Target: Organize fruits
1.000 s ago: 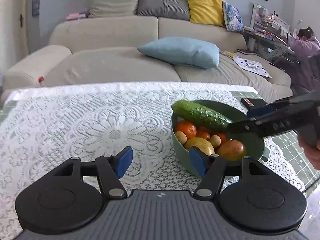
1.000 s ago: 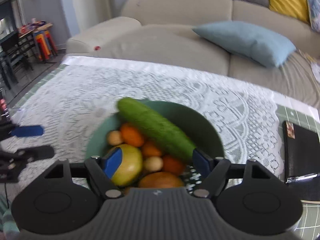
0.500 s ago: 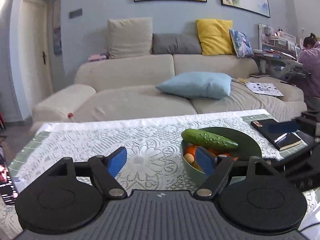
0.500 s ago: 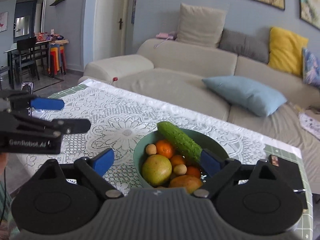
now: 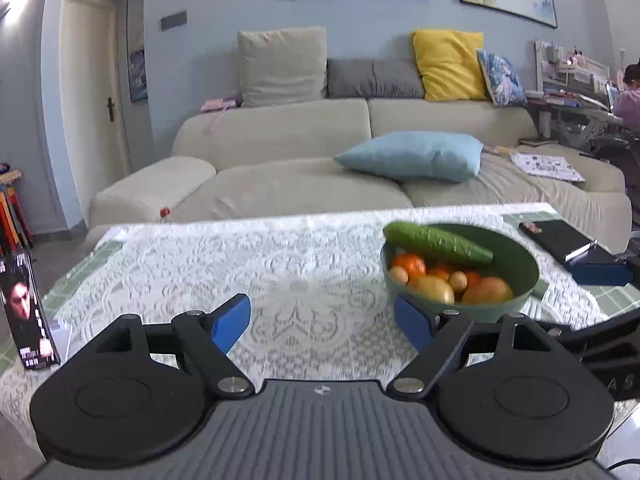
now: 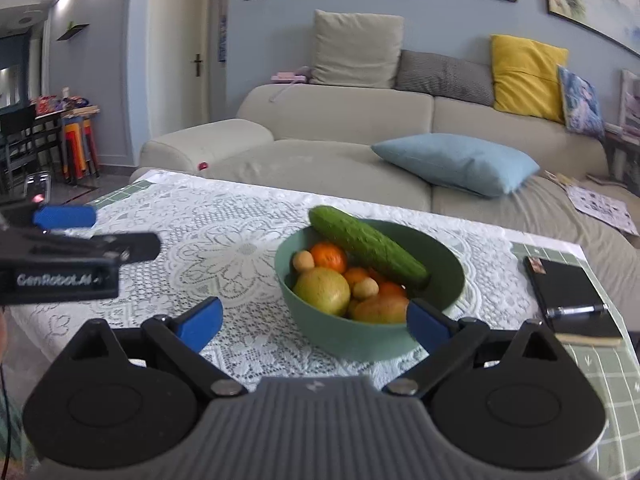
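A green bowl (image 6: 348, 338) stands on the lace-covered table (image 6: 224, 248). A long cucumber (image 6: 368, 246) lies across its rim. Under it are an orange (image 6: 329, 257), a yellow-green fruit (image 6: 322, 290), a mango (image 6: 380, 308) and small pale fruits. My right gripper (image 6: 316, 326) sits just in front of the bowl, jaws opening, nothing held between them. My left gripper (image 5: 322, 320) hovers over bare cloth to the left of the bowl (image 5: 516, 258) and cucumber (image 5: 436, 242). Its jaws are also opening, and they are empty.
A black notebook (image 6: 568, 292) with a pen lies right of the bowl. A phone-like screen (image 5: 28, 312) leans at the table's left edge. A beige sofa (image 5: 280, 184) runs behind the table. A person (image 5: 628, 100) sits at a desk far right.
Both grippers have drawn back from the bowl and tilted up, so more of the room shows. Both pairs of jaws have spread wider. The fruit has stayed in the bowl.
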Demonstrator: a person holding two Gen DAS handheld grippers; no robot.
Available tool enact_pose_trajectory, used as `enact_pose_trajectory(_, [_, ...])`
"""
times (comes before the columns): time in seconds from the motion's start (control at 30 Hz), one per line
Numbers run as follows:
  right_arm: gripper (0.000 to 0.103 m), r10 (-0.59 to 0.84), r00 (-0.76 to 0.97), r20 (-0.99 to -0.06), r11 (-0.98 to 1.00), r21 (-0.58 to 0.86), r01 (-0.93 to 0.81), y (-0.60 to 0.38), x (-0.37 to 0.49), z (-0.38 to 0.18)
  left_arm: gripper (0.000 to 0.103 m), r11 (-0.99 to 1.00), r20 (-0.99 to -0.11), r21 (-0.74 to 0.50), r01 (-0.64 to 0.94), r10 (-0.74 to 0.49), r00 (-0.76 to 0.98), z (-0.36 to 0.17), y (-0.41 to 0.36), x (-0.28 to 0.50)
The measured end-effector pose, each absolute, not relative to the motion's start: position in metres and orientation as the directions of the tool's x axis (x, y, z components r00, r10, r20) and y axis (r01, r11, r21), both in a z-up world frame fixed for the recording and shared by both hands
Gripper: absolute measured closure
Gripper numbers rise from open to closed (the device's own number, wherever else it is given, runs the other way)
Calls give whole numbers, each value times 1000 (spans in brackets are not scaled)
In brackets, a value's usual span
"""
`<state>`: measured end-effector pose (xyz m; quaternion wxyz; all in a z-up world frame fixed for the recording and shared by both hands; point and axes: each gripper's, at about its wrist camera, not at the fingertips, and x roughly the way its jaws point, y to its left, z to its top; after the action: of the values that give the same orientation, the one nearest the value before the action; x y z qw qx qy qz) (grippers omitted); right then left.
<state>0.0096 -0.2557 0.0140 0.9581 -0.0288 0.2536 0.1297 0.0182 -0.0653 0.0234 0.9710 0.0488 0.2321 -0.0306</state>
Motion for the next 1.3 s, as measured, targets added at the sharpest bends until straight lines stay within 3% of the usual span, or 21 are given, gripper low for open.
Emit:
enact_pose_trajectory(0.5, [8,196,820,-537,976,23,-218,-244,15,-22,7,996,-572,40,86,-48,819,-11,-58,30])
enact_pose_trajectory(1.3, [8,202,835,-512,973,7,-232,-240,16,-12,7,998,-601,31,57,-27,799,-14,-45,33])
